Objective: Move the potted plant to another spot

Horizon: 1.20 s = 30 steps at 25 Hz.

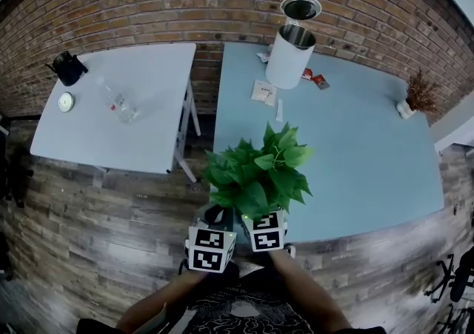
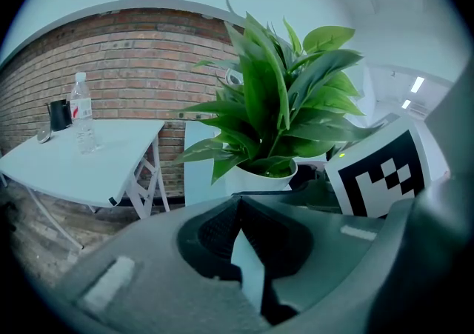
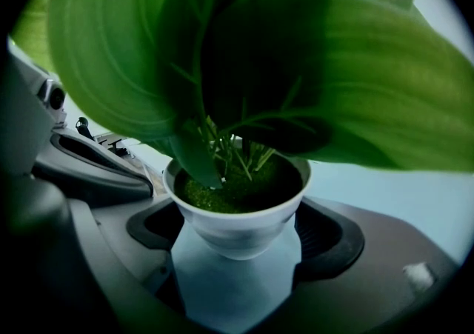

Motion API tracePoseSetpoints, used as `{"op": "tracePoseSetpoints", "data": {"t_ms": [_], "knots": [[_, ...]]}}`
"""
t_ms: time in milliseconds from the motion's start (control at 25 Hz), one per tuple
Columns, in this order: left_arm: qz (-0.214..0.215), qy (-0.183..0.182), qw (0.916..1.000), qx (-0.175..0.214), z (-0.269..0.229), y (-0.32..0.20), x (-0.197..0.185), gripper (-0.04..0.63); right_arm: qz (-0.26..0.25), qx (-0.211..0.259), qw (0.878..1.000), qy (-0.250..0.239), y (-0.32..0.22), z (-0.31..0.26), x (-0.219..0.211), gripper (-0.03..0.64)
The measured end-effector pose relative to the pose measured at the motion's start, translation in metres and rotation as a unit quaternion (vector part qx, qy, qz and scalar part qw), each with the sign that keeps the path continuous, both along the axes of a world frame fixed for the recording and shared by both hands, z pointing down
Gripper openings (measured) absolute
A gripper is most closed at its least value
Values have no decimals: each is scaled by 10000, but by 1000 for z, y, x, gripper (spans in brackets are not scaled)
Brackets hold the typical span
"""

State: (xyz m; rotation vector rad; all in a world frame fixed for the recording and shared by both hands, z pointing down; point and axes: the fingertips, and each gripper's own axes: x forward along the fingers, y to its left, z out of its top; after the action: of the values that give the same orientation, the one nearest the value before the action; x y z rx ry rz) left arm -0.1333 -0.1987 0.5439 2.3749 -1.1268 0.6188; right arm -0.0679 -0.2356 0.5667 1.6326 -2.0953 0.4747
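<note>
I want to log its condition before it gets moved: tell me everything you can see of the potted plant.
The potted plant has broad, glossy green leaves on thin stems, rising from green moss-like filling in a small, smooth, white tapered pot. It is upright at the near edge of the light-blue table, between the jaws of the right tool, whose pads appear to press the pot's sides just below the rim. Nothing looks broken or spilled.

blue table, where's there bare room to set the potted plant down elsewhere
The widest bare stretch of the blue table runs from the potted plant right toward the dried sprig vase. The far edge is crowded: white bin, papers, red packets. Also bare: near half of the white table.
</note>
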Motion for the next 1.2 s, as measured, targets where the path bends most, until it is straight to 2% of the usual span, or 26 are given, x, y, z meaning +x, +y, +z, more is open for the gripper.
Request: {"op": "tracePoseSetpoints", "data": {"t_ms": [400, 1200], "knots": [[-30, -12, 10000, 12, -1, -4, 21, -2, -9, -27, 10000, 16, 4, 2, 20, 468], [183, -79, 9998, 41, -5, 1, 103, -2, 183, -18, 9998, -7, 13, -1, 104, 466]]}}
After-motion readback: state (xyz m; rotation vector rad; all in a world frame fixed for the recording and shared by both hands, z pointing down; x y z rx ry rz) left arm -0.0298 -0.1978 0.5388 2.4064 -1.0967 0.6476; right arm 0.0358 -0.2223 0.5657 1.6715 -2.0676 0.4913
